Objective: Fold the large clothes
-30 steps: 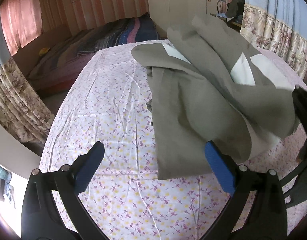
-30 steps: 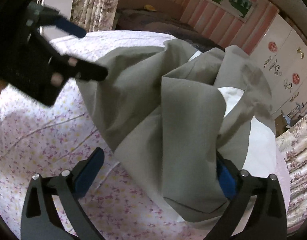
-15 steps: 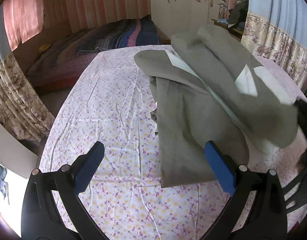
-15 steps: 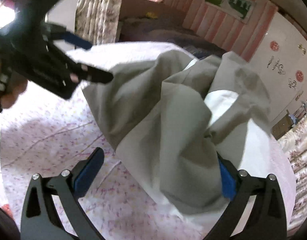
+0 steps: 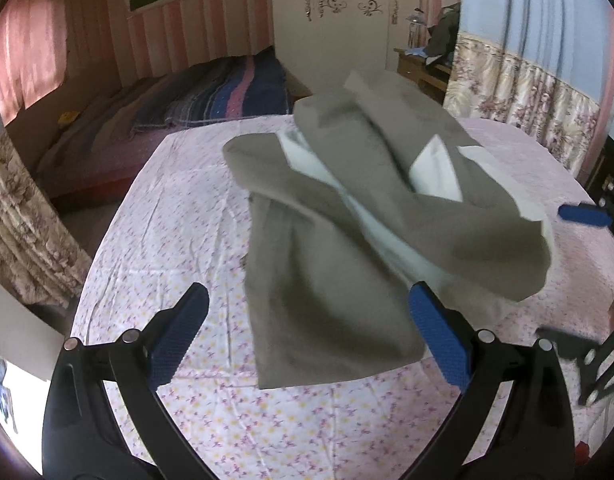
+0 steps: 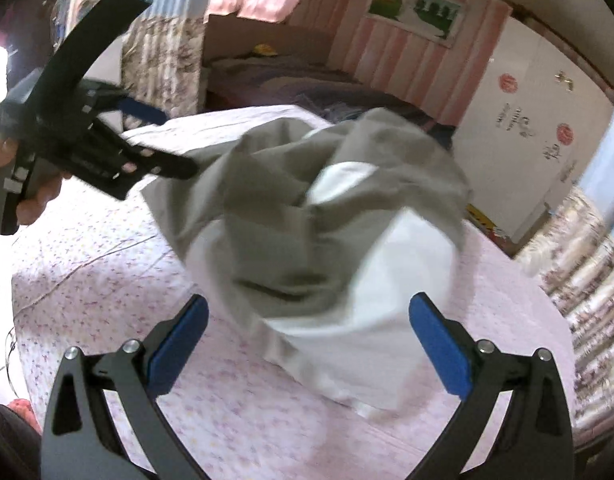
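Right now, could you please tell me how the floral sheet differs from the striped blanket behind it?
The floral sheet is pale, dotted with small purple and yellow flowers; the striped blanket is dark blue with pink bands. The floral sheet carries the grey garment; the striped blanket does not. The floral sheet lies nearer, the striped blanket beyond its far edge. Both are patterned fabric coverings.

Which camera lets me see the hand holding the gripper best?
The right wrist camera. It shows the person's hand wrapped round the handle of the left gripper at the left edge. The left wrist camera shows no clear hand, only its own open gripper and a bit of the right gripper.
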Available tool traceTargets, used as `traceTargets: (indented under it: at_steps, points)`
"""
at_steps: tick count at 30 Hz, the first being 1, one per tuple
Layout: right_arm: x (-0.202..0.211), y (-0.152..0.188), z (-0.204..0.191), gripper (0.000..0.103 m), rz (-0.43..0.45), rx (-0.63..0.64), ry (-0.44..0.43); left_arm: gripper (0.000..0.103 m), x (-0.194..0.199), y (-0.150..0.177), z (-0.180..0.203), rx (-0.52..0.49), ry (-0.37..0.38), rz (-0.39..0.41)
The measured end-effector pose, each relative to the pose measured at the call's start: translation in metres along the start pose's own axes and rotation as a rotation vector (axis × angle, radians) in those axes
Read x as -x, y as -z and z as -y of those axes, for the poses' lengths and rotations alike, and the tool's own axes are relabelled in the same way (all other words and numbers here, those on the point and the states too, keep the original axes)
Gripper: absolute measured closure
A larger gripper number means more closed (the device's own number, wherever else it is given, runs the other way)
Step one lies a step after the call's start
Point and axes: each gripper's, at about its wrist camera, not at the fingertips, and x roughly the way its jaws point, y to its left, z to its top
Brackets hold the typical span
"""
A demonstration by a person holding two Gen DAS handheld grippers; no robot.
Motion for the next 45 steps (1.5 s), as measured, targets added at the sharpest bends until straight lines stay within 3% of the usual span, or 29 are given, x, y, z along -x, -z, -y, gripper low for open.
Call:
traceTargets:
  at_steps: [6,12,15,19,25,29,30,34,36,41,44,45]
  points:
    - [0.028,0.008,0.061,0.003,0.050,-0.188,0.064,0.003,0.016,-0.004,0.012,0.004,0.035,0.026]
    - [-0.003,0.018,0.112,0.003,0.020,-0.448,0.045,0.003,0.029,-0.018,0.024,0.061,0.126,0.055]
    - [-0.018,0.026,0.117,0.004,-0.002,-0.480,0.070,0.003,0.026,-0.030,0.040,0.054,0.131,0.057]
    - [-0.021,0.034,0.120,0.024,-0.016,-0.504,0.029,0.003,0.018,-0.038,0.068,0.003,0.133,0.044]
    - [-0.022,0.048,0.126,0.024,-0.011,-0.526,-0.006,0.003,-0.010,-0.041,0.104,-0.044,0.156,-0.018]
    - [-0.031,0.057,0.129,0.024,-0.021,-0.540,-0.016,0.004,-0.035,-0.041,0.113,-0.047,0.112,-0.051]
    - [-0.033,0.058,0.129,0.024,-0.025,-0.542,-0.020,0.008,-0.040,-0.040,0.113,-0.042,0.105,-0.057]
    - [-0.043,0.057,0.125,0.024,-0.038,-0.519,-0.017,0.063,-0.058,-0.038,0.108,-0.024,0.147,-0.112]
    - [-0.045,0.052,0.121,0.023,-0.030,-0.509,-0.021,0.084,-0.057,-0.036,0.108,-0.055,0.105,-0.108]
    - [-0.048,0.045,0.116,0.022,-0.012,-0.509,-0.031,0.095,-0.047,-0.035,0.112,-0.149,0.057,-0.095]
    - [-0.050,0.044,0.114,0.019,-0.014,-0.500,-0.037,0.092,-0.048,-0.034,0.110,-0.167,0.052,-0.104]
    - [-0.049,0.044,0.114,0.019,-0.014,-0.497,-0.034,0.086,-0.048,-0.034,0.105,-0.143,0.061,-0.107]
